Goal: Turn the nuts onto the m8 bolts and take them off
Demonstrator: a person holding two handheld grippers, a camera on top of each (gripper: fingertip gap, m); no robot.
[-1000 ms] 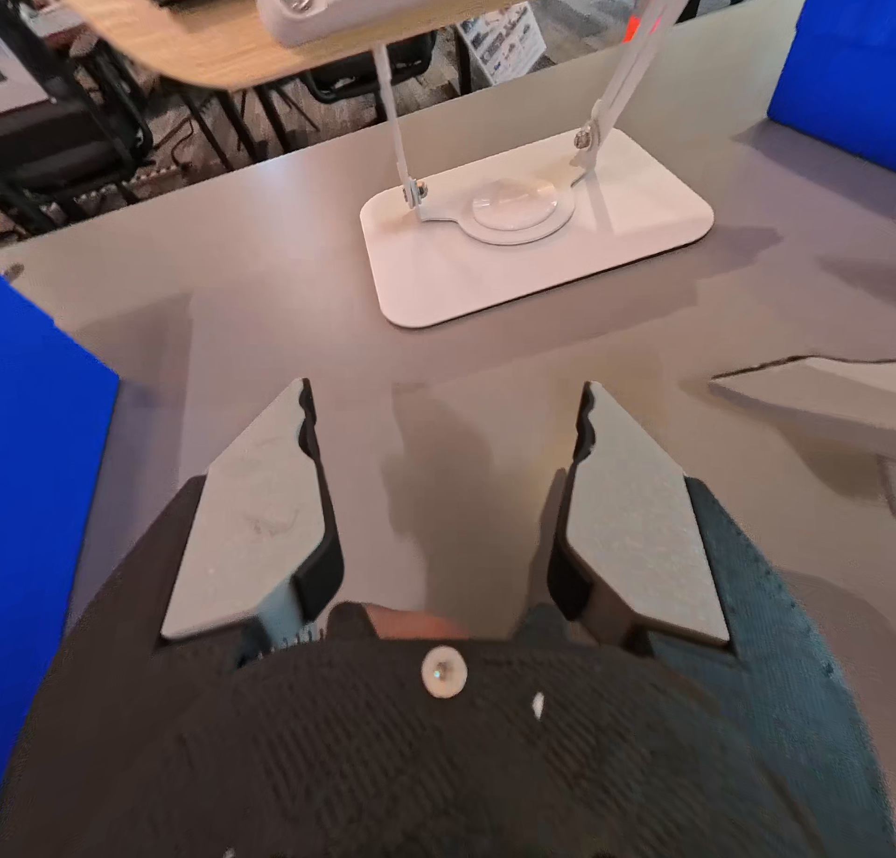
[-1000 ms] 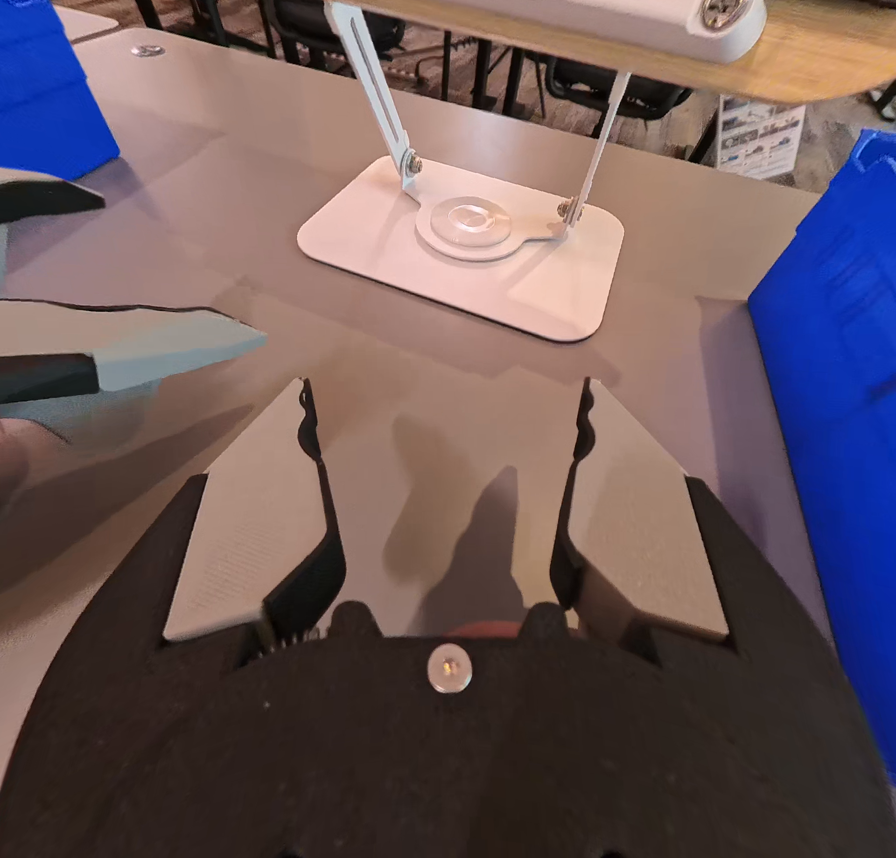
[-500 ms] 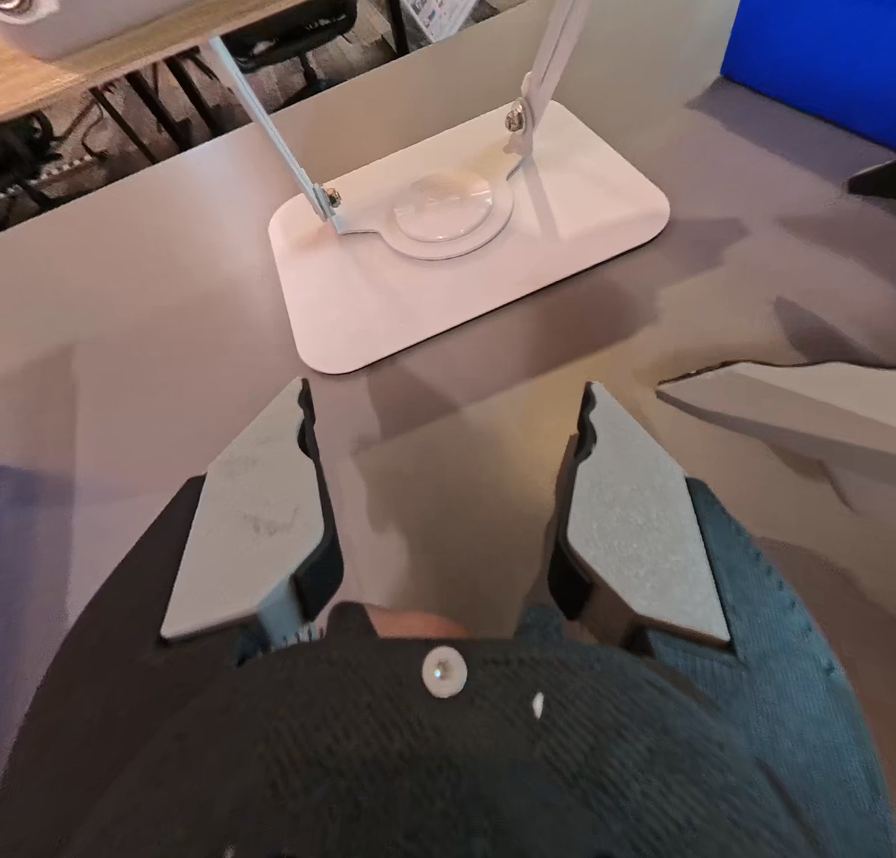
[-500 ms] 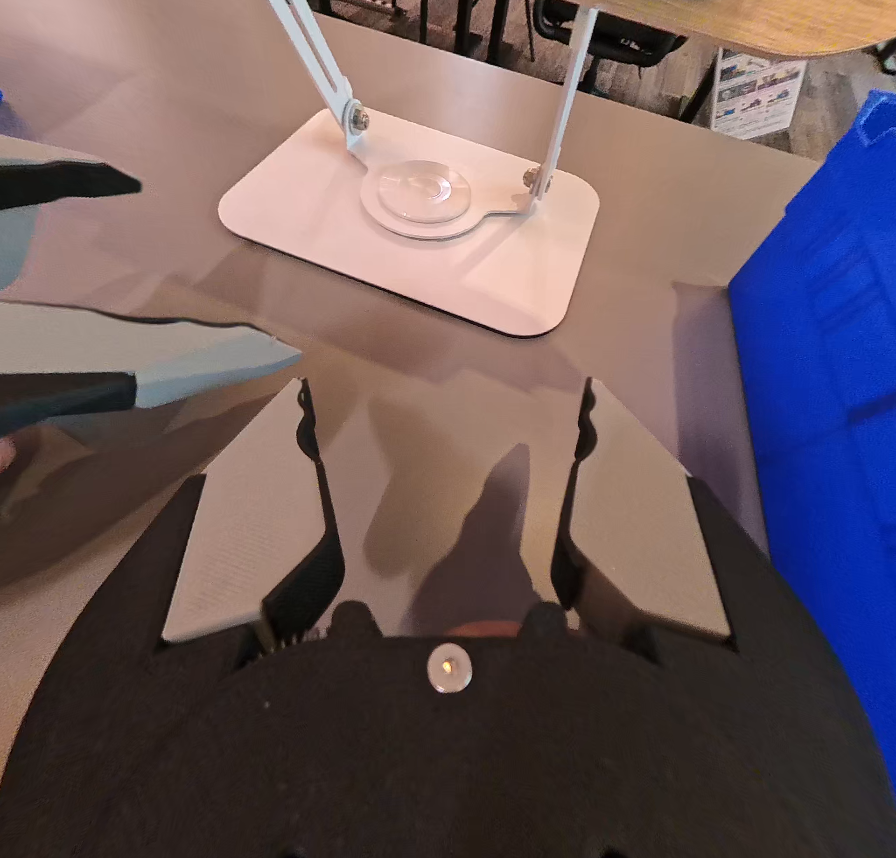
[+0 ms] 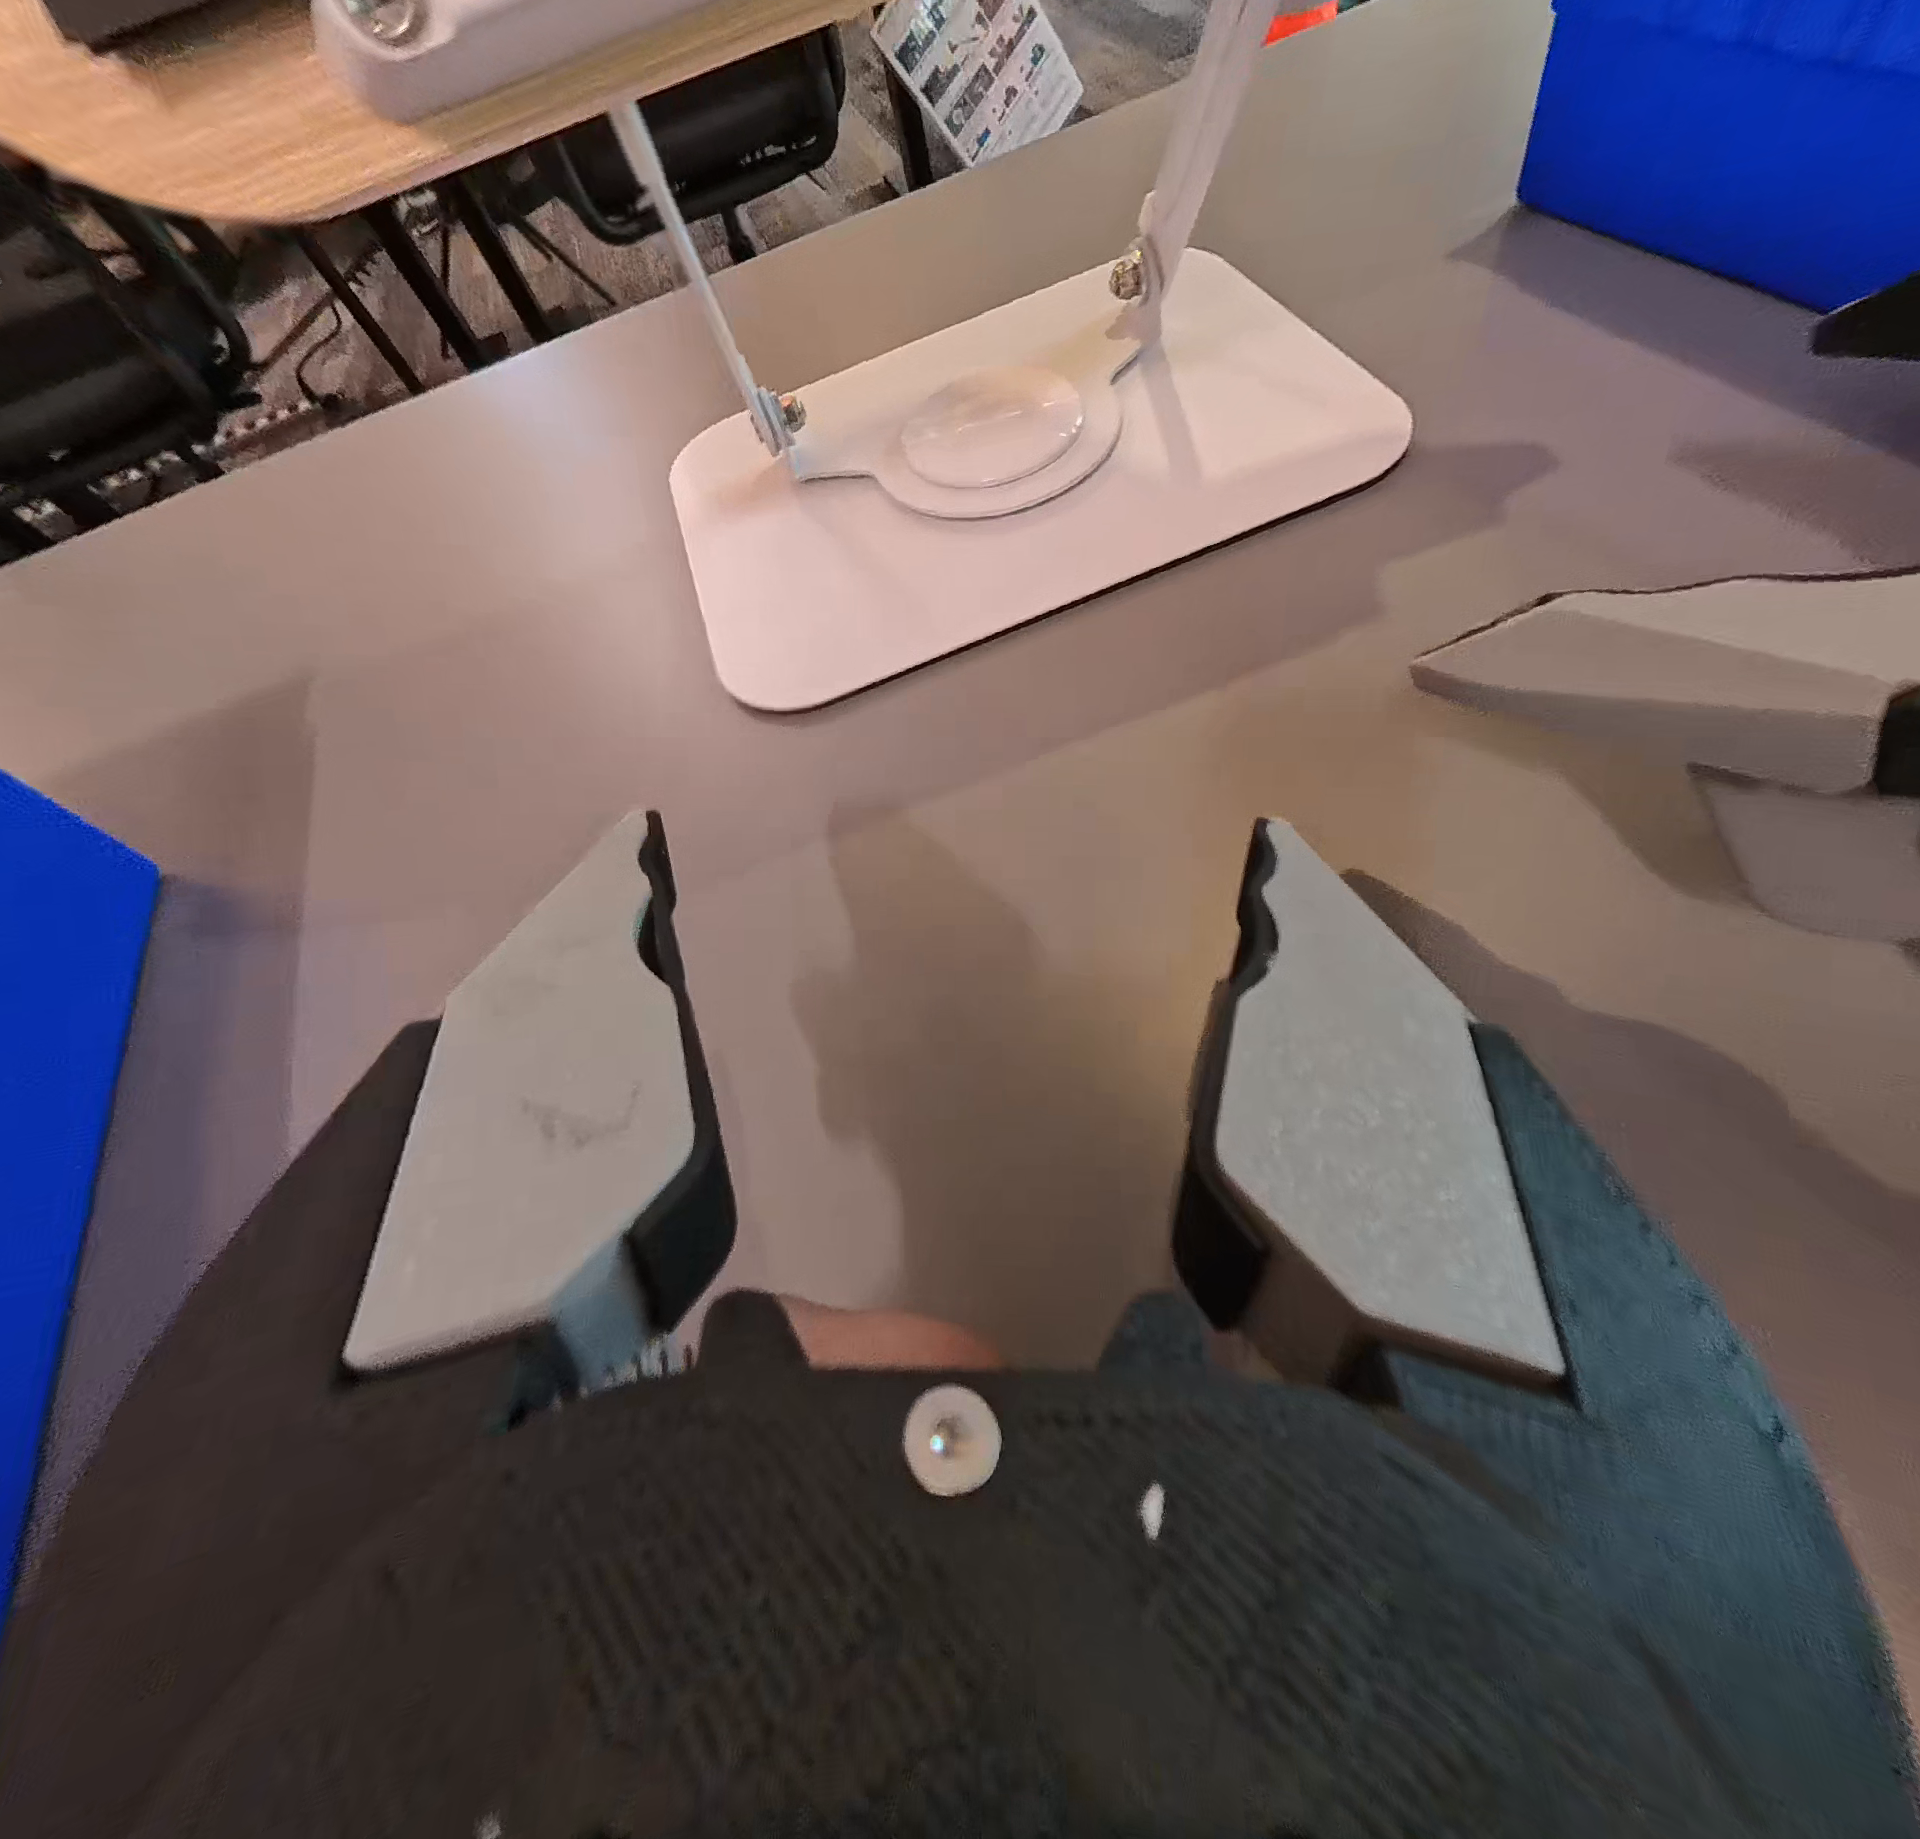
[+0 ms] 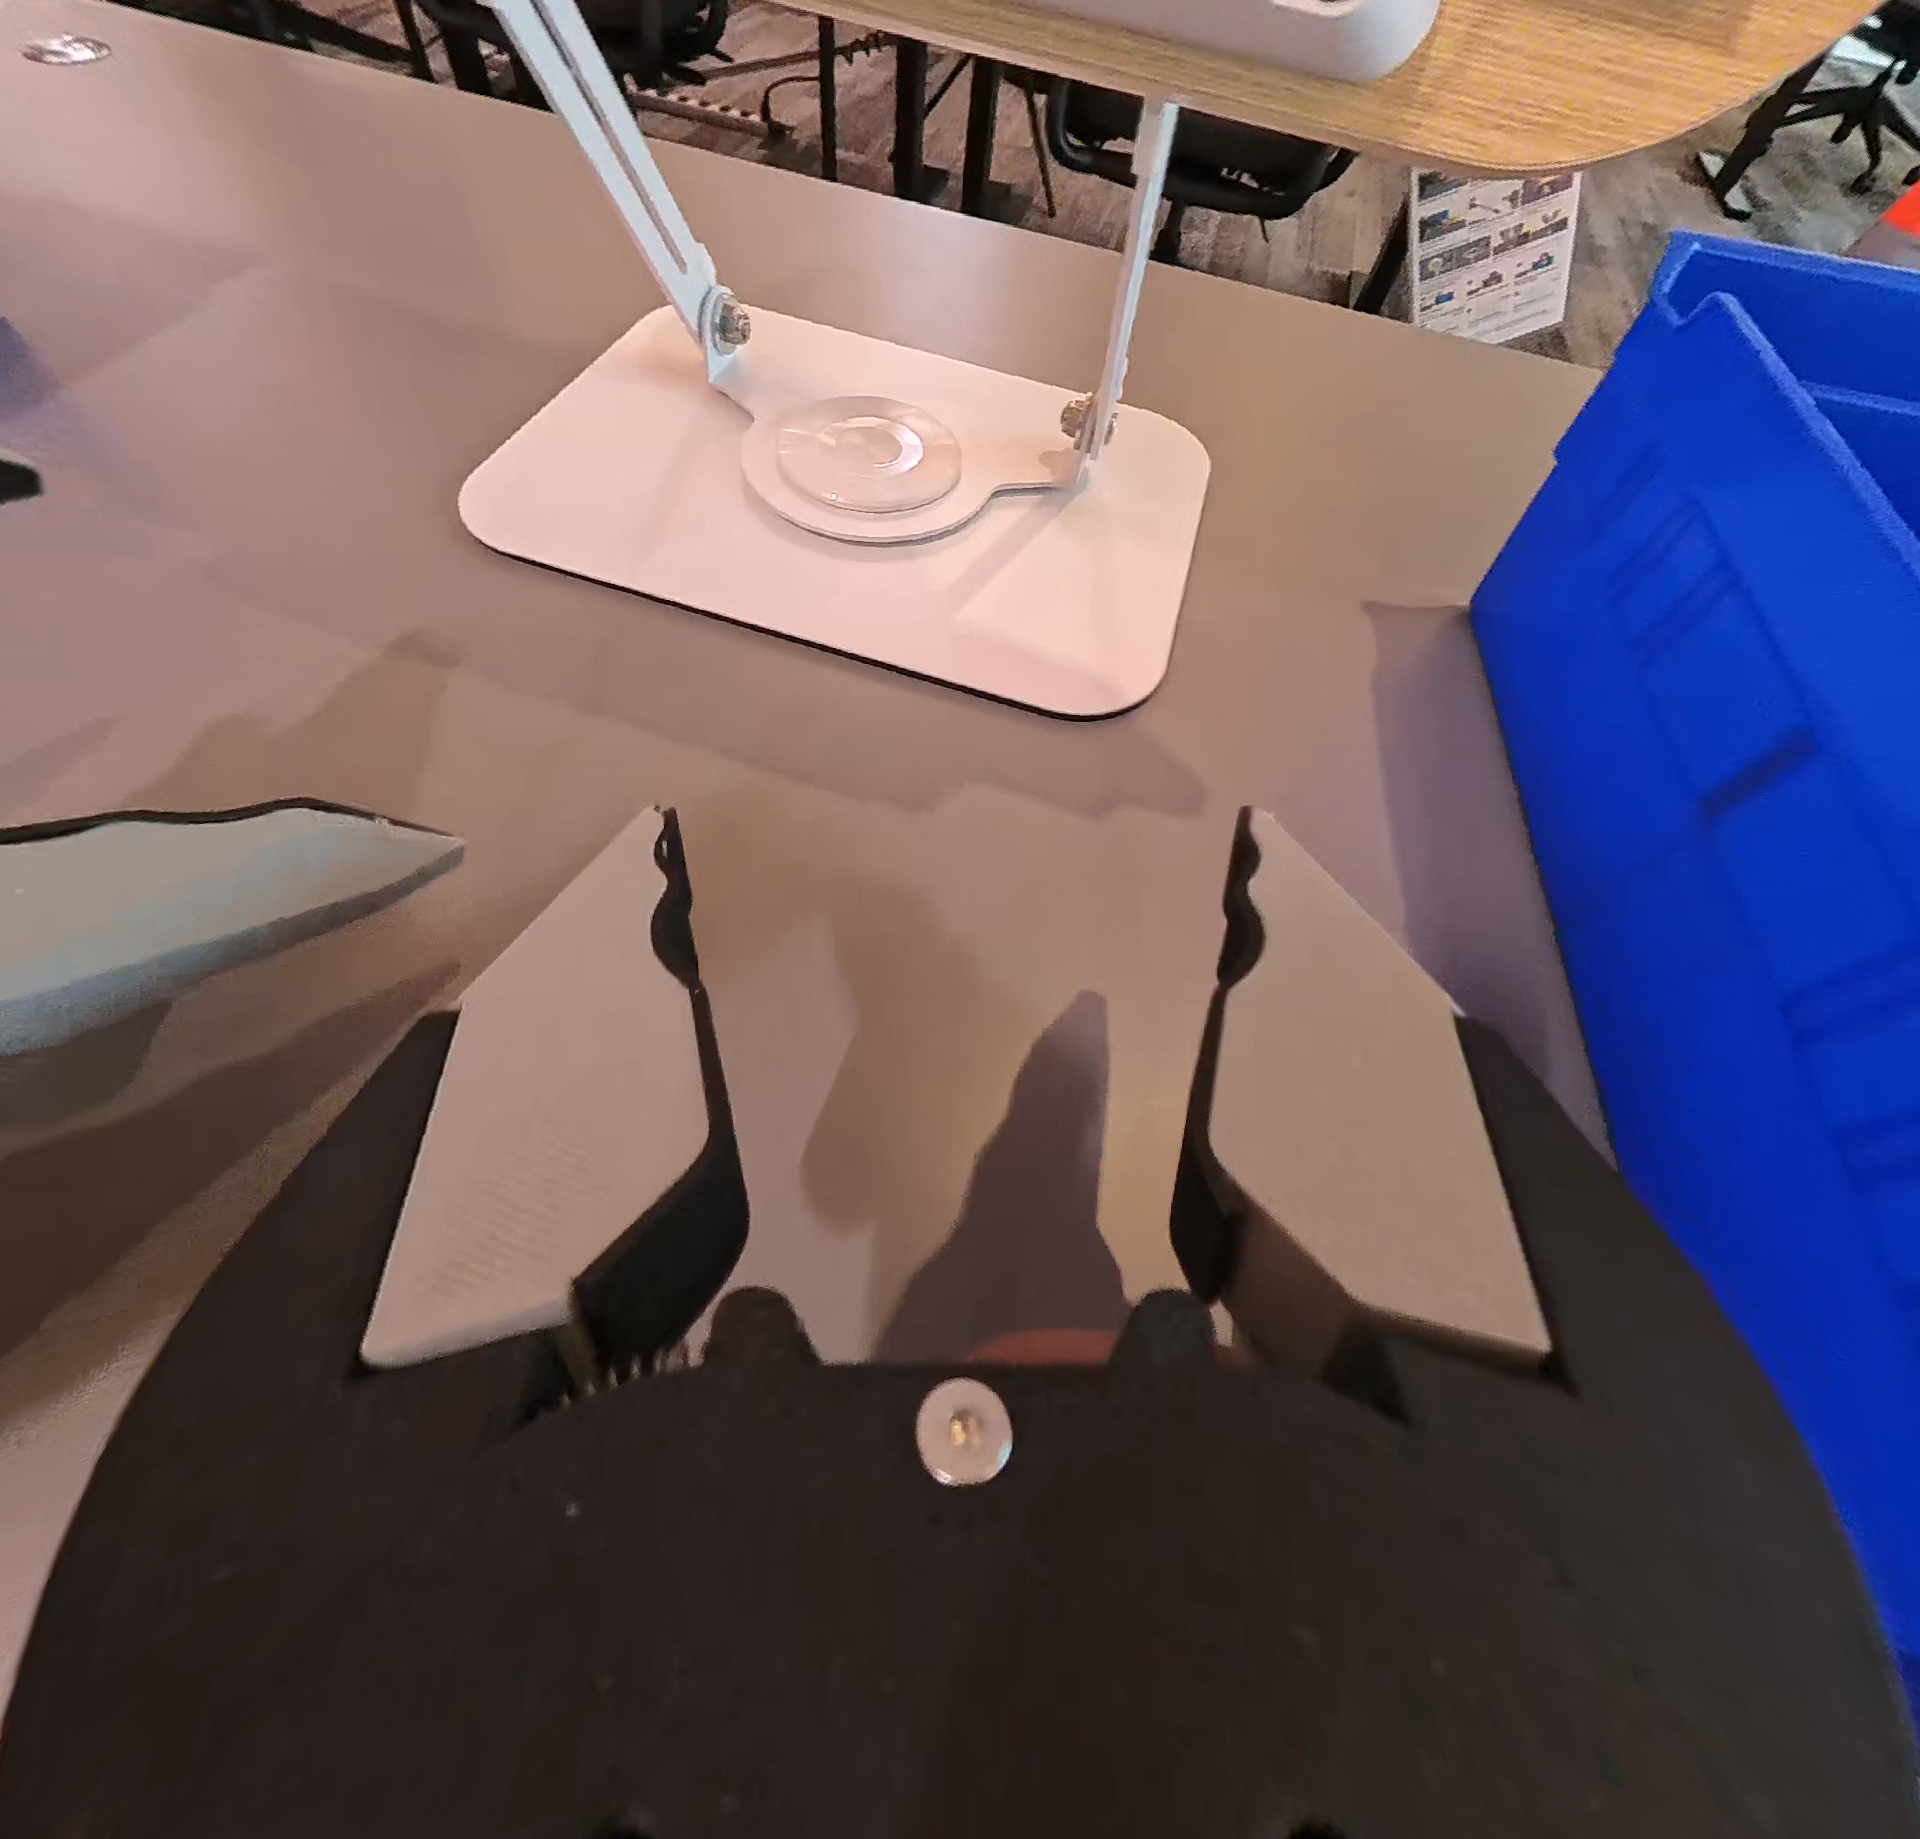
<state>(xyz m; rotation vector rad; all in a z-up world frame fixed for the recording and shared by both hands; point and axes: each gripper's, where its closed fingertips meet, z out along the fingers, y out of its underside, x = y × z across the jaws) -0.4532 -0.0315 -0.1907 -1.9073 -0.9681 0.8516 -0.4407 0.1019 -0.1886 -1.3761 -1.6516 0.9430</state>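
Nuts & M8 bolts: can't see any in either view, so can't tell where they are. Left gripper hovers over the grey surface, fingers spread wide, nothing btwn them. Right gripper likewise: fingers wide apart, empty, over bare surface. Each gripper's tips show at the side of the other's view, close beside it. White stand base w/ two slanted white struts sits toward the far edge of the surface, ahead of both grippers, w/ a round clear disc at its middle. Blue bin stands at the right edge; another blue bin at the left edge. Wood tabletop w/ a white bar lies overhead, beyond the far edge.
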